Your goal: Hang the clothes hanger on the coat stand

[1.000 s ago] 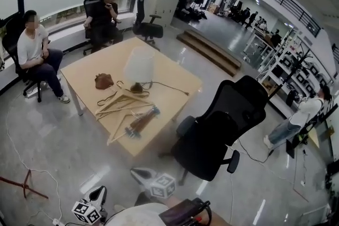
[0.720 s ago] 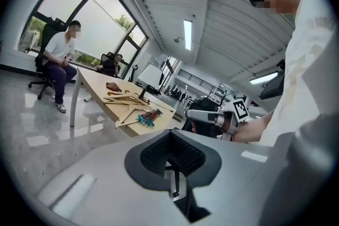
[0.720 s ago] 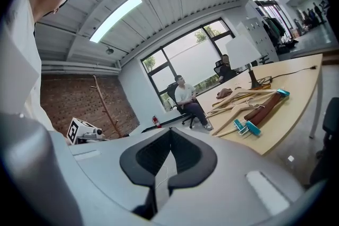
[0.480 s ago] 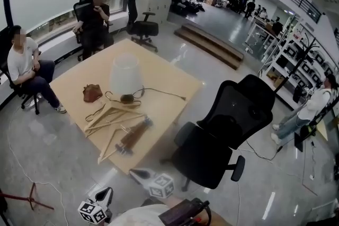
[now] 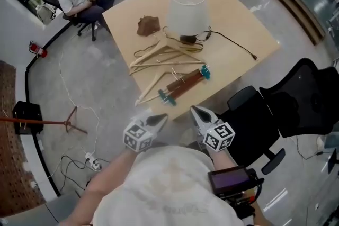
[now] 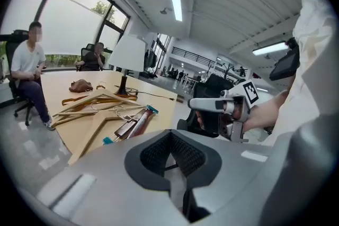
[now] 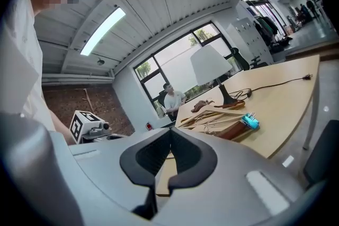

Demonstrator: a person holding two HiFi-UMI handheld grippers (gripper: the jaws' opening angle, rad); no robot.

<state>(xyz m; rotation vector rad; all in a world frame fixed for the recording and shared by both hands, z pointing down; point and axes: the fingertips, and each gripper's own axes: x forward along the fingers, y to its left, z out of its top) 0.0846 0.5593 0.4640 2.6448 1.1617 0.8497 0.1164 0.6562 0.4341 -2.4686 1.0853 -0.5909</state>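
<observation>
**Both grippers shut and empty, hangers lying on the table**

You are holding both grippers out in front of your chest, side by side and near each other, short of the near edge of the table [image 5: 249, 34]. The left gripper [image 5: 159, 120] is pointing up and to the right in the head view, towards the table and tilted a little downward. Your bare forearm is running back from it to the lower left. The right gripper [image 5: 197, 113] is pointing up and slightly left, closer to level, so the two tips are leaning towards each other without touching. Each marker cube is facing up at the camera.

In its own view the left gripper [image 6: 170, 135] is showing its jaws pressed together with nothing between them. Your right gripper [image 6: 228, 106] is sitting just beside it, with your hand wrapped round it. The right gripper [image 7: 170, 135] is likewise clenched on nothing.

The wooden hangers [image 5: 161, 58] are lying in a loose pile in the middle of the table, well apart from both tips. A clip hanger [image 5: 183, 83] is lying nearest you. A lamp [image 5: 186, 7] is standing just beyond the pile.
</observation>
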